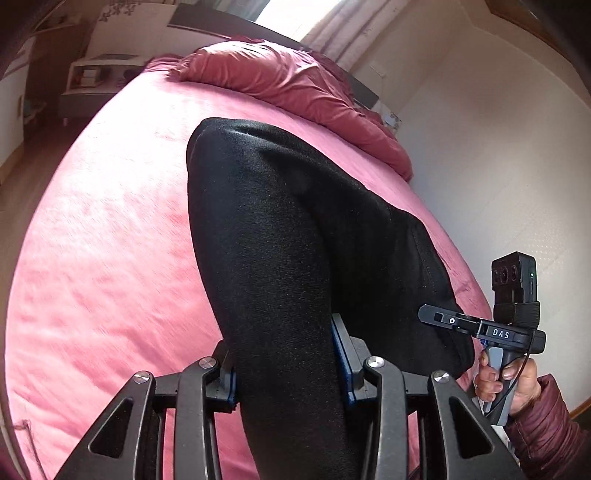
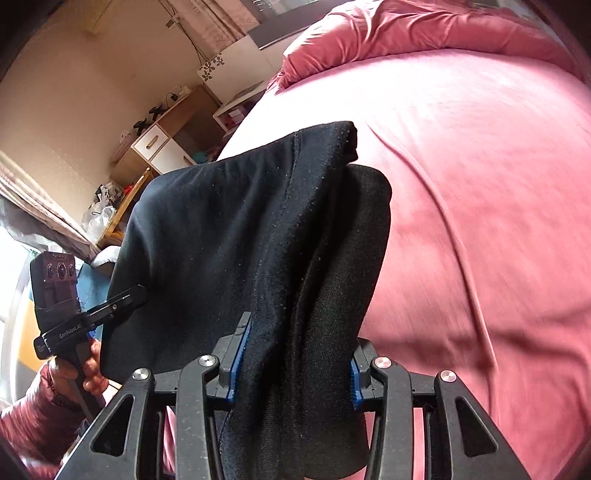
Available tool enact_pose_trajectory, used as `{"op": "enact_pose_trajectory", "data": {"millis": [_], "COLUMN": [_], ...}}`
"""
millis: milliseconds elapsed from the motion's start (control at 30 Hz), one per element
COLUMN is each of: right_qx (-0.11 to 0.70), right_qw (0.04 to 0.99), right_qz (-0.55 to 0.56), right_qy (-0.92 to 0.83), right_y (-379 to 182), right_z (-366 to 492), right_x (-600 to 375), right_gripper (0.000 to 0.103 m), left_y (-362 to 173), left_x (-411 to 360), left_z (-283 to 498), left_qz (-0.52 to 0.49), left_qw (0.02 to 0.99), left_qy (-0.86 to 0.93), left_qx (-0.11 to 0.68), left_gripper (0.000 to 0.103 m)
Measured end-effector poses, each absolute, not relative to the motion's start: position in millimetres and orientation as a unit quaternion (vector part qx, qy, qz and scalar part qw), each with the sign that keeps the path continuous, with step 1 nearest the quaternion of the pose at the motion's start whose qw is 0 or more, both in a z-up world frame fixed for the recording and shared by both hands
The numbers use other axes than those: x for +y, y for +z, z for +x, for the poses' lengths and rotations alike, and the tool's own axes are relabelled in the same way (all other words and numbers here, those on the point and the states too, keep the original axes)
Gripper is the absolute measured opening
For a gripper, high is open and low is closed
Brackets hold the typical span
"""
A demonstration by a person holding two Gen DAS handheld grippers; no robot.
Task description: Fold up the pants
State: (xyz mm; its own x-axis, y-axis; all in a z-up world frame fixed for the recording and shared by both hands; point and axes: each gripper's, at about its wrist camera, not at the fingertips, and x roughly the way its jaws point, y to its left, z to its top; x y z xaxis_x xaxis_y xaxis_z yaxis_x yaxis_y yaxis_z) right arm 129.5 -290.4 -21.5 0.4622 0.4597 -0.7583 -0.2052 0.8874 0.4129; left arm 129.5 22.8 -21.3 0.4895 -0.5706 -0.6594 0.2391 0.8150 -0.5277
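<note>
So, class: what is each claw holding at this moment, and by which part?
Both hold the black pants. The left claw and right claw each pinch a bunched thickness of fabric; which part of the pants cannot be told.

A home bedroom was shown. A wide bed covered with a pink textured bedspread (image 1: 110, 229) filled most of both views, with a rumpled pink duvet (image 1: 288, 81) heaped at its head. Pale curtains (image 1: 332, 26) were hung by a bright window, and a wooden cabinet with white drawers (image 2: 166, 140) was set against a cream wall.
</note>
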Motion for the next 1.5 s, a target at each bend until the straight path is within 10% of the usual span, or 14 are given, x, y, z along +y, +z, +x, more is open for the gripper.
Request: {"op": "enact_pose_trajectory", "data": {"millis": [300,633,1500], "right_qx": [0.510,0.534,0.429], "right_qw": [0.826,0.804,0.901], "right_qz": [0.142,0.186,0.046], "right_qy": [0.194,0.184,0.035], "right_y": [-57,-106,-6], "right_z": [212,220,120], "right_x": [-254,-265,-222], "right_gripper": [0.044,0.061,0.083], "left_y": [-48,-102,-11], "left_x": [44,43,21], "left_z": [197,211,90], "left_qz": [-0.177,-0.180,-0.110], "left_qw": [0.847,0.836,0.906], "left_qy": [-0.174,-0.124,-0.015], "left_qx": [0.471,0.503,0.408], "left_gripper": [0.043,0.072,0.071]}}
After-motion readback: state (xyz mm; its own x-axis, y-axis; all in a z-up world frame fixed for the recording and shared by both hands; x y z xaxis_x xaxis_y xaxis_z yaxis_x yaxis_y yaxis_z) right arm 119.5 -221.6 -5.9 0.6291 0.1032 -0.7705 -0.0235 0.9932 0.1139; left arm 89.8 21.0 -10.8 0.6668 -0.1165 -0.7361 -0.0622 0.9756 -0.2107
